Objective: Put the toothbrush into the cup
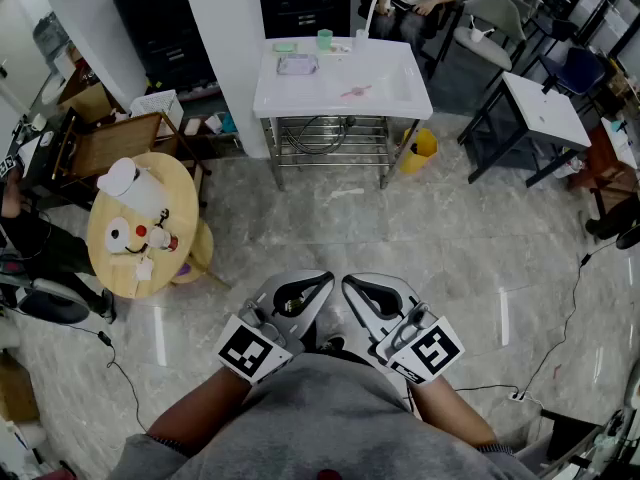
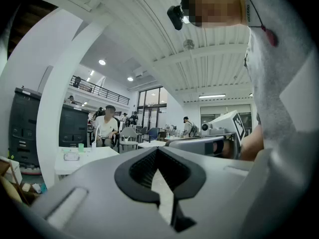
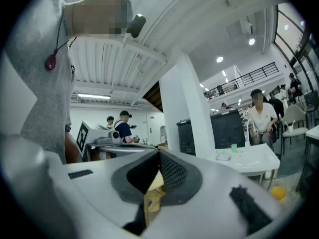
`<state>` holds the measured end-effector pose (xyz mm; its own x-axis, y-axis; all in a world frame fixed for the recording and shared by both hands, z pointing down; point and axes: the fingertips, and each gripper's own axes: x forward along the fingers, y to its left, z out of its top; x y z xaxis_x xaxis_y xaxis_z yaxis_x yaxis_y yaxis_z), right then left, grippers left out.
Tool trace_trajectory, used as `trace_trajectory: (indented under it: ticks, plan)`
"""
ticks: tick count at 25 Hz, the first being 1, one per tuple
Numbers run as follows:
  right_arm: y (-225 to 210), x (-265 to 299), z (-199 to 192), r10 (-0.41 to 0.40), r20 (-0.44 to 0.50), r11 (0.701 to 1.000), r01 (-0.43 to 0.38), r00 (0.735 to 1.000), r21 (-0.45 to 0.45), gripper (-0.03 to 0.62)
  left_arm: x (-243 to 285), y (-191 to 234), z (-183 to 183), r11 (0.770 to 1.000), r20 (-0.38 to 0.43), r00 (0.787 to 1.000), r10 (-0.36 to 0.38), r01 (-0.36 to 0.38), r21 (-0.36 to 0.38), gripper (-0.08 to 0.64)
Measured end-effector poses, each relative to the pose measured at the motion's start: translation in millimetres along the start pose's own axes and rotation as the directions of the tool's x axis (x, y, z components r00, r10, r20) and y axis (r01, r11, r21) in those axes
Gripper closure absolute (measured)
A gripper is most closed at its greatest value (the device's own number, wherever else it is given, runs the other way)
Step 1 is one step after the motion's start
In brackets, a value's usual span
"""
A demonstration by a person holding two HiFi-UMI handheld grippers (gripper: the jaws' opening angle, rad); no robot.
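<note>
Your left gripper (image 1: 318,283) and right gripper (image 1: 352,286) side by side, both jaw pairs closed and empty, toothbrush (image 1: 355,92) on white table (image 1: 290,96) at 12 o'clock, green cup (image 1: 325,39) at its 11 o'clock.

White table (image 1: 300,93), green cup (image 1: 325,39), pink toothbrush (image 1: 355,92), yellow bin (image 1: 421,148) — grey marbled floor (image 1: 450,238).

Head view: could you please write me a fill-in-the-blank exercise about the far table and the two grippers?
The green cup stands on the ____ table.
The toothbrush lying on that table is ____ in colour.
The left gripper and the right gripper hold ____.
Missing words: white; pink; nothing.
</note>
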<state>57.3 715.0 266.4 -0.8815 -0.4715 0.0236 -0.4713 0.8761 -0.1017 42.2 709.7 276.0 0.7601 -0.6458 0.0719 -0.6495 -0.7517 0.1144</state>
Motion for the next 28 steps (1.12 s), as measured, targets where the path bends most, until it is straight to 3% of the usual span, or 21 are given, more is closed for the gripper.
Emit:
trace_trajectory:
  ticks: [5, 10, 13, 15, 19, 28]
  plan:
    - [3.6, -8.6, 0.9, -0.001, 0.004, 1.000, 0.001, 1.000, 0.001, 0.578, -3.0, -5.8, -1.8, 0.999, 0.017, 1.000, 0.009, -0.010, 0.044, 0.555]
    - [1.0, -12.0, 1.7, -0.022, 0.006, 1.000, 0.022, 1.000, 0.006, 0.578, -4.8, -10.0, 3.9, 1.000, 0.007, 1.000, 0.016, -0.016, 0.005, 0.555]
    - [-4.6, -10.9, 1.6, -0.027, 0.007, 0.999, 0.027, 1.000, 0.023, 0.578, -4.4, -5.3, 3.3, 0.998, 0.027, 0.999, 0.017, -0.018, 0.061, 0.555]
    - [-10.4, -9.3, 4.4, -0.026, 0.010, 0.999, 0.026, 1.000, 0.023, 0.578, -0.4, 0.5, 7.4, 0.995, 0.038, 0.999, 0.022, -0.025, 0.092, 0.555]
    - [-25.0, 0.2, 14.3, -0.027, 0.017, 1.000, 0.027, 0.999, 0.004, 0.578, 8.5, 15.8, 21.4, 0.999, 0.041, 0.999, 0.032, -0.034, 0.042, 0.557]
    - [-64.8, 45.9, 26.8, -0.021, 0.007, 0.999, 0.021, 1.000, -0.027, 0.577, 31.1, 76.3, 34.2, 0.998, 0.066, 0.998, 0.011, -0.015, 0.065, 0.557]
